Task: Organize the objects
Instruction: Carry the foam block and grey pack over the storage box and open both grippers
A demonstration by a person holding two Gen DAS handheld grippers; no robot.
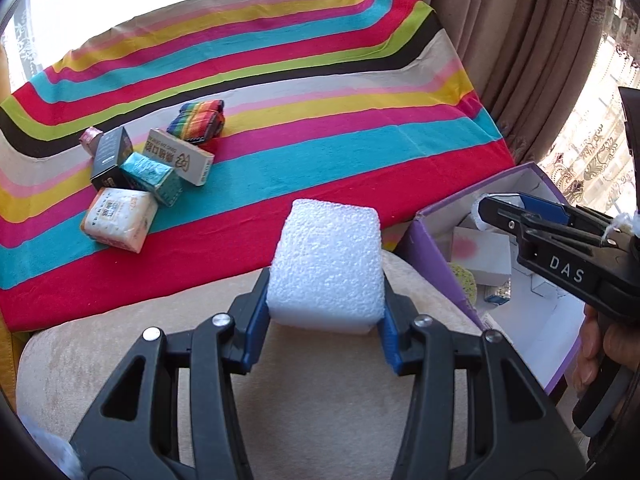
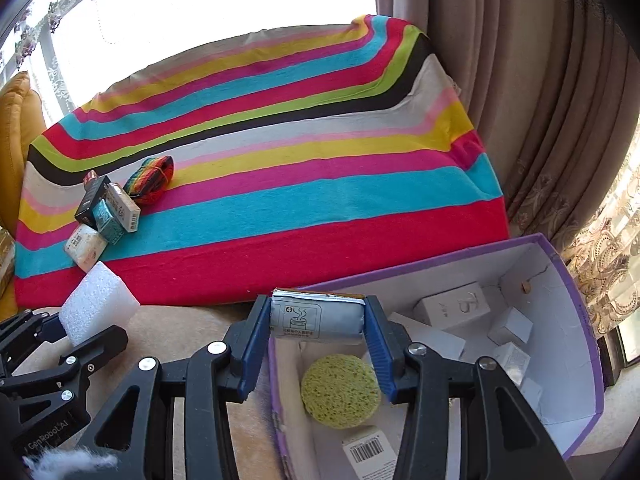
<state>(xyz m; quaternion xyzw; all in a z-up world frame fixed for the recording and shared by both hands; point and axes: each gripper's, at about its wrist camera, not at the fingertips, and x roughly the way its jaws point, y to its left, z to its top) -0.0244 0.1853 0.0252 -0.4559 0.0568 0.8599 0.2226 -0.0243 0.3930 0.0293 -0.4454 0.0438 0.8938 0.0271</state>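
Observation:
My left gripper (image 1: 326, 312) is shut on a white foam block (image 1: 328, 268) and holds it above the beige cushion edge, left of the purple box (image 1: 426, 248). It also shows at the left of the right wrist view (image 2: 80, 328) with the foam block (image 2: 98, 302). My right gripper (image 2: 318, 334) is shut on a grey foil packet (image 2: 316, 316) over the near left end of the purple box (image 2: 576, 300). In the left wrist view the right gripper (image 1: 504, 210) reaches over the box.
The box holds a green round sponge (image 2: 340, 390), several white cartons (image 2: 456, 304) and a barcode label (image 2: 368, 450). On the striped cloth (image 2: 280, 184) lies a cluster of small packets and boxes (image 1: 140, 184) and a rainbow strap (image 1: 198, 120). Curtains (image 2: 520, 100) hang at right.

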